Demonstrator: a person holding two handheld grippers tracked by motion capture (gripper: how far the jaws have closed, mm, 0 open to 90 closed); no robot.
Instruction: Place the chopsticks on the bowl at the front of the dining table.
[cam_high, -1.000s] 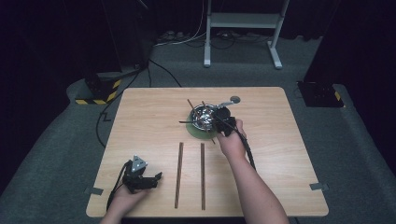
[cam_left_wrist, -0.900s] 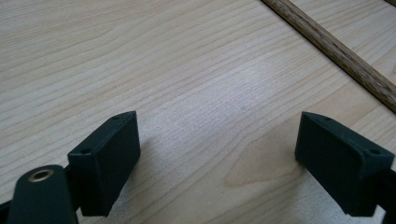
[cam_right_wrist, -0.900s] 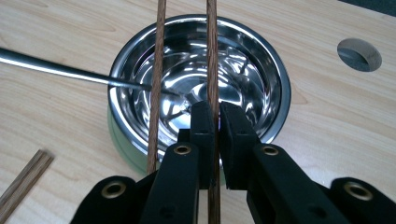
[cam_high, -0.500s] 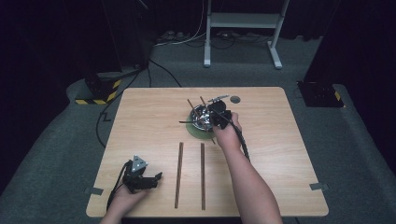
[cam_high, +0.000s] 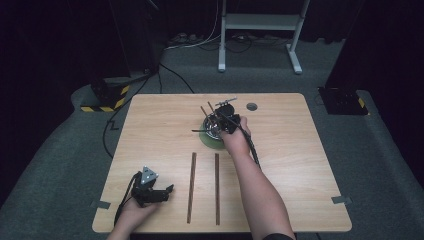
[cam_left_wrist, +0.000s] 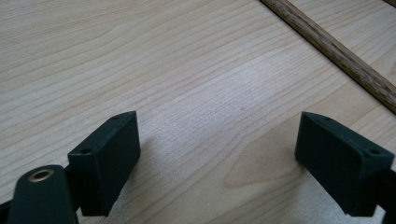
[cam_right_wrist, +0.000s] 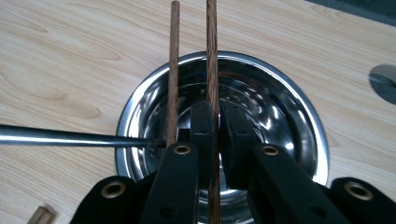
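A wooden chopstick (cam_right_wrist: 212, 56) stands pinched between the closed jaws of the right gripper (cam_right_wrist: 215, 135) above the steel bowl (cam_right_wrist: 299, 135). The step looks like lifting it out; next it likely joins the two chopsticks (cam_high: 191, 192) lying on the table (cam_high: 300, 165). A second stick (cam_right_wrist: 173, 70) and a metal rod (cam_right_wrist: 70, 136) lean close alongside and could snag. The left gripper (cam_left_wrist: 217, 163) rests agape and empty.

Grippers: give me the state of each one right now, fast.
Left gripper: open, nothing between its jaws, low over the wooden table.
Right gripper: shut on a wooden chopstick, over the steel bowl.
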